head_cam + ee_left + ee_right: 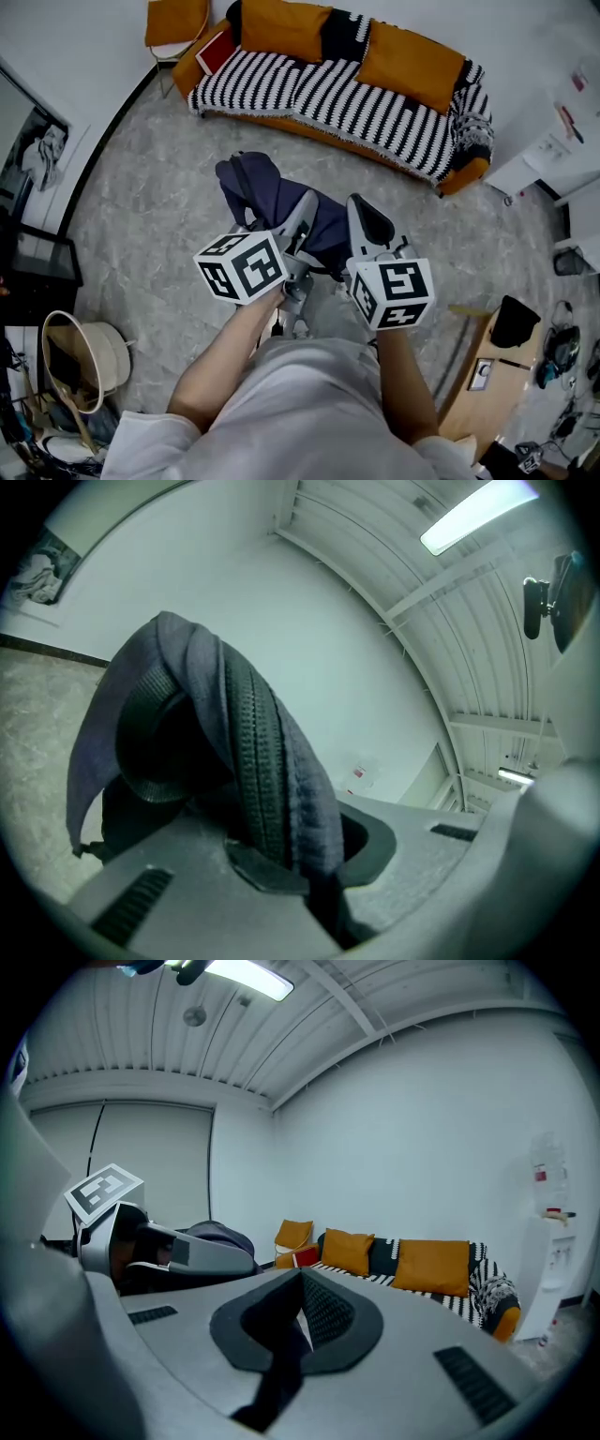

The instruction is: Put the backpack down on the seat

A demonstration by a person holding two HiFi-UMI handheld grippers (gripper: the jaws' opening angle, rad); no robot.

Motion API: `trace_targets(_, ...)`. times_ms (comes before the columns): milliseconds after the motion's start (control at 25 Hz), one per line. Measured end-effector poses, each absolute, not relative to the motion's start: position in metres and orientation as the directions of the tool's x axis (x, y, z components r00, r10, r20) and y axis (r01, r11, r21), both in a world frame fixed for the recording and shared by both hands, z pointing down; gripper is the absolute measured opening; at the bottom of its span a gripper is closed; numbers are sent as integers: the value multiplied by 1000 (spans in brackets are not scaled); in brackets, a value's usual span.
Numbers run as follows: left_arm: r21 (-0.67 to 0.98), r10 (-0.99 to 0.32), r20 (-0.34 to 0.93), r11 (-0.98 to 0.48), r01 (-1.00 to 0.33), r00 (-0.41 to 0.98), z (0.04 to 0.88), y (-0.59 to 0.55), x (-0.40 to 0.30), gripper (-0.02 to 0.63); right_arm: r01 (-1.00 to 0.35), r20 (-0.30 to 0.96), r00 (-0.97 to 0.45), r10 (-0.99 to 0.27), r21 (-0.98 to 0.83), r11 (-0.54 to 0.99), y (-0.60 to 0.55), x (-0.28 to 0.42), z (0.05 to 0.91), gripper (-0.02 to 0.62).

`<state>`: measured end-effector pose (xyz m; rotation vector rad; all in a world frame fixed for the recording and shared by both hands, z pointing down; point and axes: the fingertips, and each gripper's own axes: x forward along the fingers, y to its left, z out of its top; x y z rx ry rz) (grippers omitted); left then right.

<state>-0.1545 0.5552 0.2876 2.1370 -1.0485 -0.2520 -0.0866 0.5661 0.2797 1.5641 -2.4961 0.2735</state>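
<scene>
A dark navy backpack (255,186) hangs above the grey floor in front of me. My left gripper (305,214) is shut on its top, with a ribbed strap and a fold of fabric (246,752) pinched between the jaws of the left gripper (286,860). My right gripper (361,214) is beside it on the right; its pads meet and nothing shows between them in the right gripper view (302,1312). The seat, a sofa (342,108) with a striped cover and orange cushions, stands ahead, also visible from the right gripper (412,1274).
A chair with an orange cushion (174,22) stands left of the sofa. A red flat item (216,52) lies on the sofa's left end. A white cabinet (539,159) is at the right, a wooden table (483,375) at my right, and a basket with a hat (82,361) at my left.
</scene>
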Motion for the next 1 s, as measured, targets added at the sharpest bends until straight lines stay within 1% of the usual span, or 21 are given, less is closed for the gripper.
trace_targets(200, 695, -758, 147, -379, -612, 635, 294, 516, -133, 9, -892, 255, -449, -856, -76, 445, 525, -65, 288, 2)
trace_targets(560, 712, -783, 167, -324, -623, 599, 299, 432, -79, 9, -876, 258, -480, -838, -92, 473, 434, -3, 286, 2)
trace_targets(1000, 697, -795, 176, -316, -644, 581, 299, 362, -21, 9, -867, 249, -497, -831, -97, 489, 366, 58, 288, 2)
